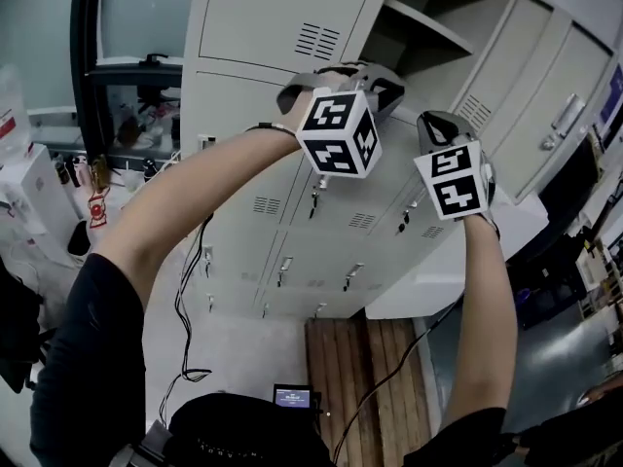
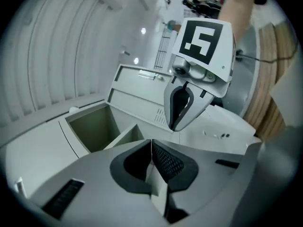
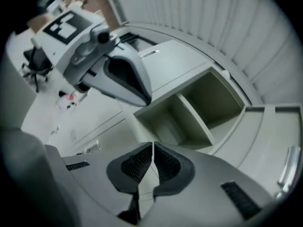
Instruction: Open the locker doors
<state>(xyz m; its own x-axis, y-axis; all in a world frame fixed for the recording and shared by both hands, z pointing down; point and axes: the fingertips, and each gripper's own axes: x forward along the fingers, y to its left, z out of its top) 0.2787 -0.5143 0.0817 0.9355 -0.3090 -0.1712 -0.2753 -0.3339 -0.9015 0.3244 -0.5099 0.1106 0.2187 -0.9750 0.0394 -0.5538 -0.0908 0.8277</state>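
A bank of grey lockers (image 1: 292, 212) fills the head view. The upper right compartment (image 1: 428, 17) stands open with a shelf inside, and its door (image 1: 545, 105) is swung out to the right. The lower doors are closed, with small handles (image 1: 313, 197). Both grippers are raised in front of the lockers, close together. My left gripper (image 1: 375, 78) is shut with nothing between its pads (image 2: 163, 160). My right gripper (image 1: 443, 125) is shut and empty too, its pads (image 3: 165, 164) meeting. Each gripper view shows the open compartment (image 2: 94, 126) (image 3: 199, 108) and the other gripper above it.
Wooden boards (image 1: 365, 368) lie on the floor at the lockers' foot. Cables (image 1: 190, 309) trail down the left side. A cluttered shelf (image 1: 127, 115) and a white box (image 1: 29, 193) stand at the left. A small screen (image 1: 292, 397) glows near my body.
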